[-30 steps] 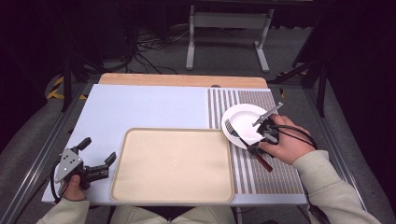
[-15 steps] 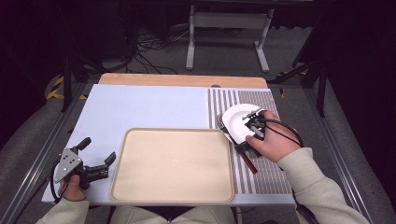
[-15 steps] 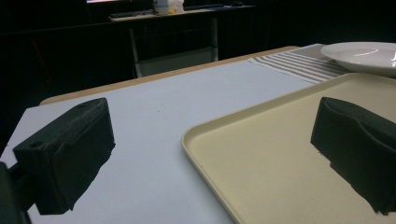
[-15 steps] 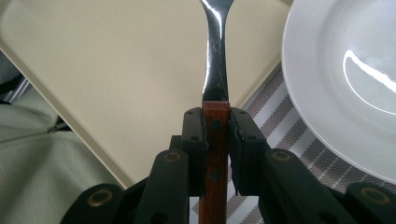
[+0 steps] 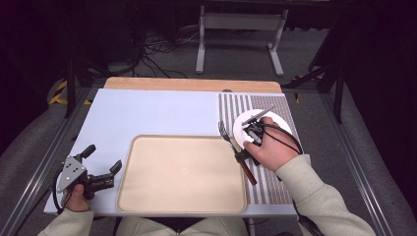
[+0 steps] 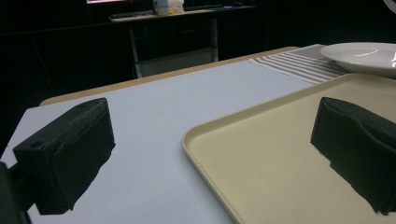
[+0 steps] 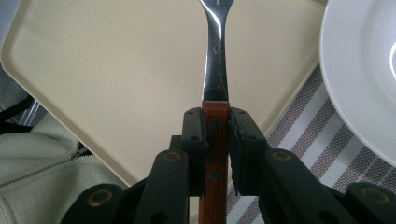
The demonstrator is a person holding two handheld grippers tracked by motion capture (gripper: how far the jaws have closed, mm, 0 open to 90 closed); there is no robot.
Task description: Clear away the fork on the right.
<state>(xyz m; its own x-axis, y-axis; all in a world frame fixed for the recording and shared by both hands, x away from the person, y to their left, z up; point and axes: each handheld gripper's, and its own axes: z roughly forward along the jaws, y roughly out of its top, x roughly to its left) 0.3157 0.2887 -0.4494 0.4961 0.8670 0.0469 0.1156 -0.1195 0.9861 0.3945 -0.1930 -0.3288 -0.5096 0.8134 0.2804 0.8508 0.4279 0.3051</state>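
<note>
The right gripper is clamping a fork by its reddish-brown wooden handle, and in the right gripper view the two black jaws are pressing flat against both sides of that handle just below where the steel neck begins. In the high view the fork is lying slanted above the right edge of the beige tray, its tines pointing up and to the left toward the pale blue mat and the end of its handle reaching down over the striped placemat. The right hand is wrapping around the gripper just below the white plate, which is sitting on the striped placemat beside the tray's far right corner. In the right gripper view the fork's shiny neck is standing over the tray's flat bottom, with the plate off to the right and apart from the fork. The left gripper is resting on the blue mat just beside the tray's left rim, held by the left hand; its jaws are standing wide apart with nothing between them, and in the left gripper view the tray's near corner is lying between the two black pads.
</note>
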